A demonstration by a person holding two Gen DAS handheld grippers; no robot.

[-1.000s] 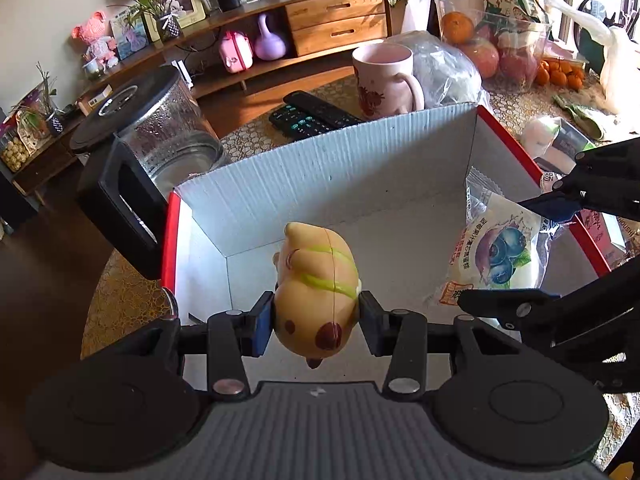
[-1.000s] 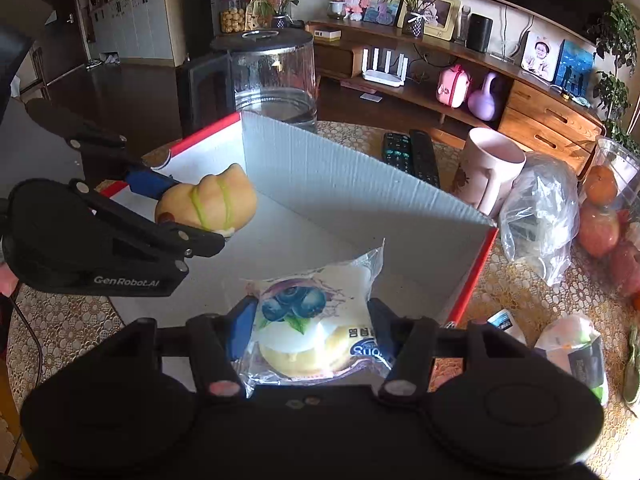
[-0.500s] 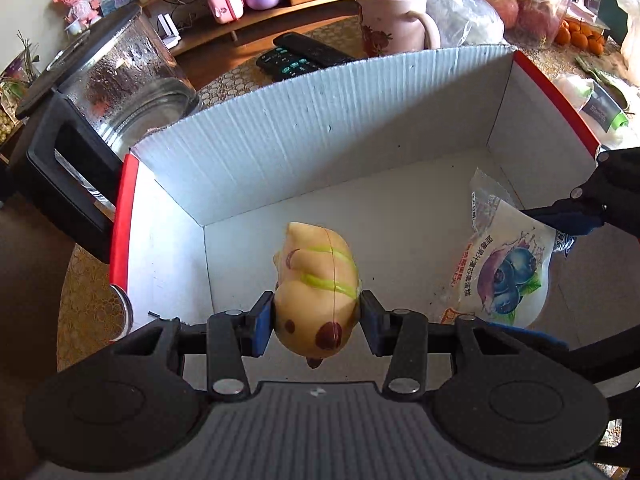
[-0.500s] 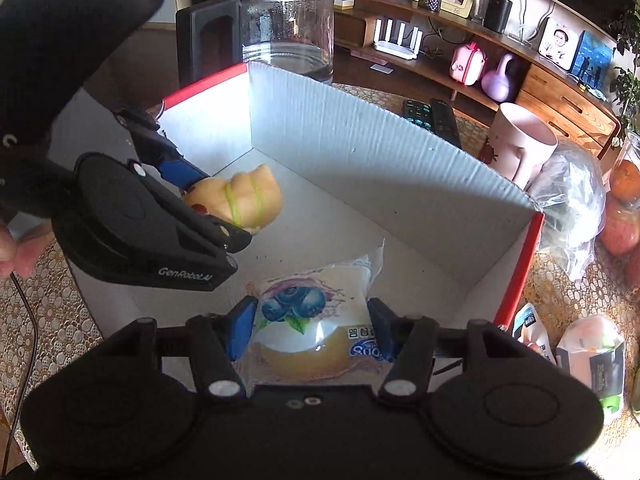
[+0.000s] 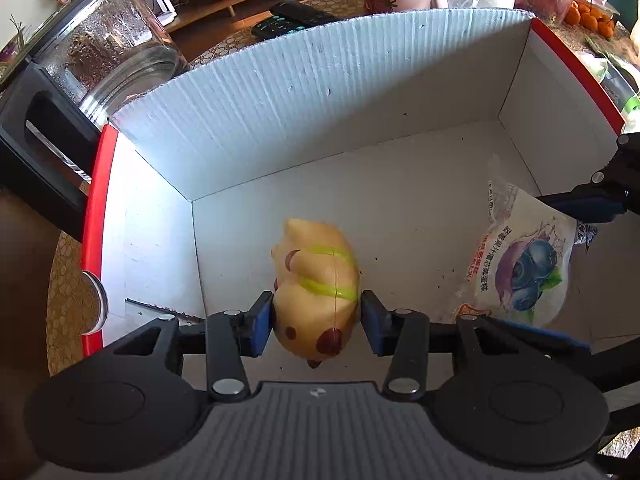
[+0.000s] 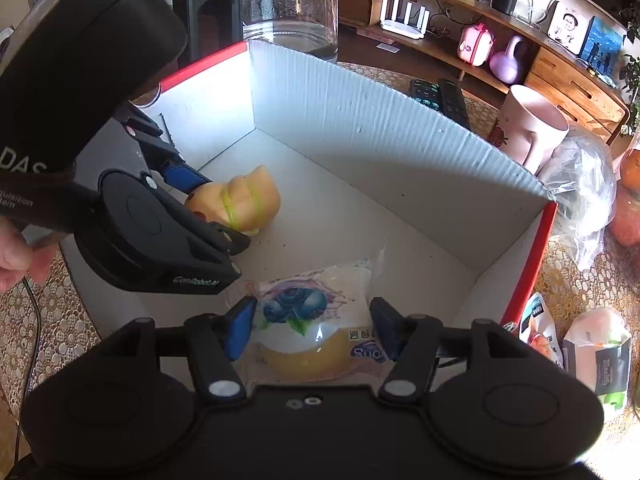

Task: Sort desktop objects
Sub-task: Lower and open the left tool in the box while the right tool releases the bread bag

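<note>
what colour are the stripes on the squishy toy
Lime green stripes on the yellow squishy toy, clearest in the left wrist view.

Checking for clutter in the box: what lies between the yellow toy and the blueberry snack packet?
Only bare box floor between yellow toy and blueberry snack packet, per left wrist view.

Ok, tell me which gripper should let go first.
Left, probably. The yellow toy in the left gripper looks down on the box floor; the snack packet in the right gripper seems slightly raised.
</note>
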